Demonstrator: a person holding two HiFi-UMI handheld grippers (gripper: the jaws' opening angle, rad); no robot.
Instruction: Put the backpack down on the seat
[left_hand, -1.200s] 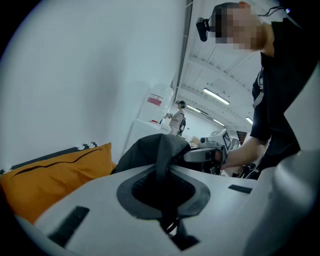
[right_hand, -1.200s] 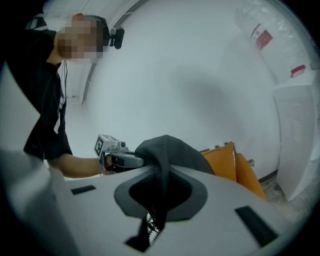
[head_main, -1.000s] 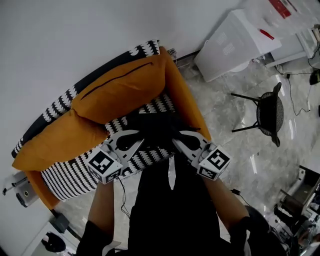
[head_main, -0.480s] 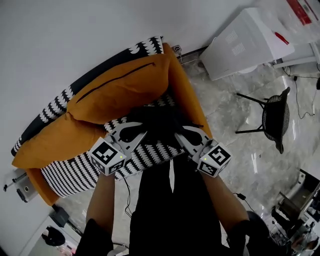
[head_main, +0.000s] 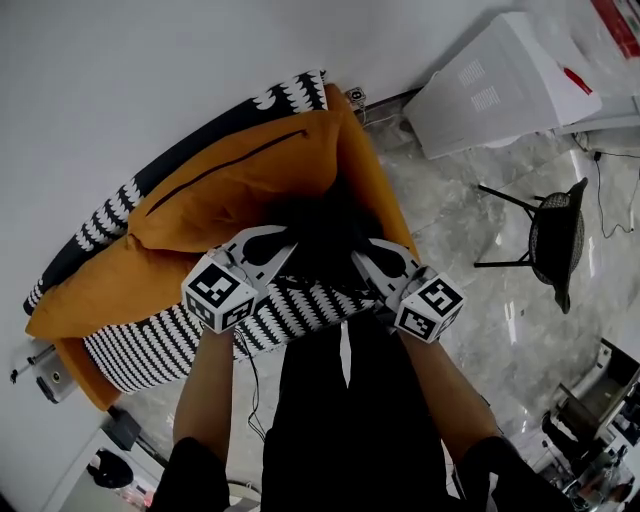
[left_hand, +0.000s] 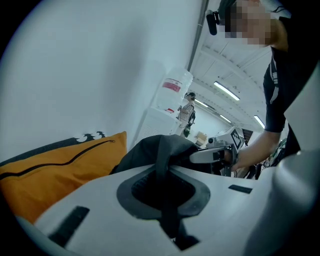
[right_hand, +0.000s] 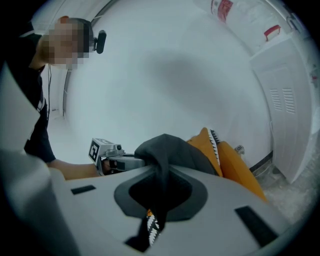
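A black backpack (head_main: 322, 235) hangs between my two grippers above the black-and-white patterned seat (head_main: 300, 305) of an orange sofa. My left gripper (head_main: 283, 246) is shut on a black strap of the backpack (left_hand: 160, 155), which runs down through its jaws. My right gripper (head_main: 356, 252) is shut on another black strap of the backpack (right_hand: 161, 165). The bag's lower part is hidden behind the grippers, so I cannot tell whether it touches the seat.
Orange back cushions (head_main: 230, 185) lean along the white wall behind the seat. An orange armrest (head_main: 372, 190) bounds the seat on the right. A black wire chair (head_main: 552, 240) and a white appliance (head_main: 500, 85) stand on the marble floor to the right.
Both grippers have carried the backpack further forward over the seat, closer to the orange back cushions. Their grip on the straps has not changed.
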